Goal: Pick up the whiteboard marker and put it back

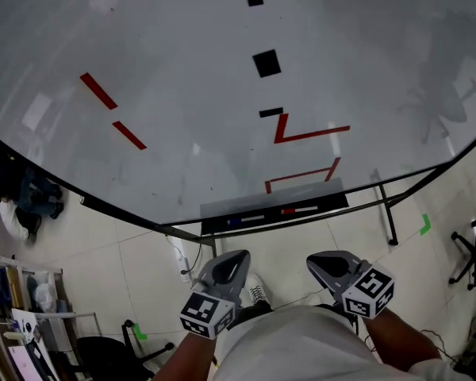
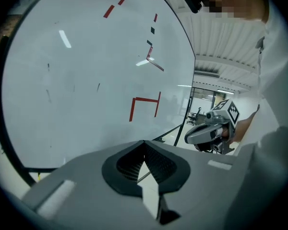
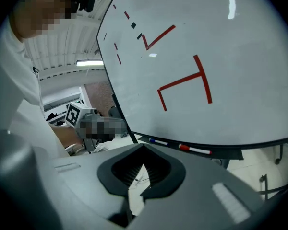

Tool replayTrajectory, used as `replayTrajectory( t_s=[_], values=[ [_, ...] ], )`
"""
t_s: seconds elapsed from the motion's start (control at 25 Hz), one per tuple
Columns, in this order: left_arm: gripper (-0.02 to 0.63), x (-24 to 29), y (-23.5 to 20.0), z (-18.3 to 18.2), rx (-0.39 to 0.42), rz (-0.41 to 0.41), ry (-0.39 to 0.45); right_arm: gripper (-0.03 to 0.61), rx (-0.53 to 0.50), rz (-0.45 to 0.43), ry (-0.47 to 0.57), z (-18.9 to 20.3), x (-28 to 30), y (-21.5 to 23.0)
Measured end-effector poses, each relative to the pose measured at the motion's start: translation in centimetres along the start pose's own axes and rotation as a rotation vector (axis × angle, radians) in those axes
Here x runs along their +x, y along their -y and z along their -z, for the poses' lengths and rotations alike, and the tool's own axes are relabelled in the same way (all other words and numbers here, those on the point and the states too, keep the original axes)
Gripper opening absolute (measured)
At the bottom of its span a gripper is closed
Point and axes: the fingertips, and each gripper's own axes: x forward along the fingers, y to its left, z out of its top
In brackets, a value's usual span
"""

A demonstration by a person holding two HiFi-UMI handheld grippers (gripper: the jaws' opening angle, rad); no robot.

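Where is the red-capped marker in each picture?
Head view: the red-capped marker lies in the tray under the whiteboard, lower centre.
Left gripper view: not in it.
Right gripper view: right of centre, beside the blue-capped marker.
Shared landmark: the red bracket drawing.

The left gripper and the right gripper sit side by side at the lower centre of the head view, tips pointing up-frame. Each gripper's jaws meet tip to tip with nothing between them. The left forearm and right forearm enter from the bottom edge.
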Motion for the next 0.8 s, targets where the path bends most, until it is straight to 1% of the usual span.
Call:
replayTrajectory(
  t_s=[0.2, 0.32, 0.4, 0.52, 0.64, 0.72, 0.8],
  values=[
    [0.017, 0.6, -2.7, -0.6, 0.091, 0.09, -0.018, 0.002, 0.009, 0.092, 0.041, -2.4, 3.4, -0.4],
    [0.017, 0.5, -3.2, 0.0, 0.102, 0.152, -0.04, 0.002, -0.013, 0.133, 0.05, -3.4, 4.9, -0.7],
    [0.017, 0.5, -3.4, 0.3, 0.092, 0.168, -0.053, 0.002, -0.022, 0.141, 0.048, -3.7, 5.5, -1.1],
    [0.017, 0.9, -4.1, 0.2, 0.094, 0.168, -0.054, 0.002, -0.024, 0.139, 0.045, -4.1, 6.1, -1.0],
    [0.017, 1.6, -5.0, 0.2, 0.14, 0.144, -0.06, 0.002, -0.02, 0.131, 0.03, -4.0, 6.5, -0.2],
    [0.017, 1.9, -5.2, 0.2, 0.154, 0.123, -0.067, 0.002, -0.017, 0.115, 0.02, -3.9, 6.4, 0.1],
    [0.017, 2.5, -5.4, 0.2, 0.187, 0.099, -0.073, 0.002, -0.023, 0.097, 0.012, -4.1, 6.2, 0.6]
  ],
)
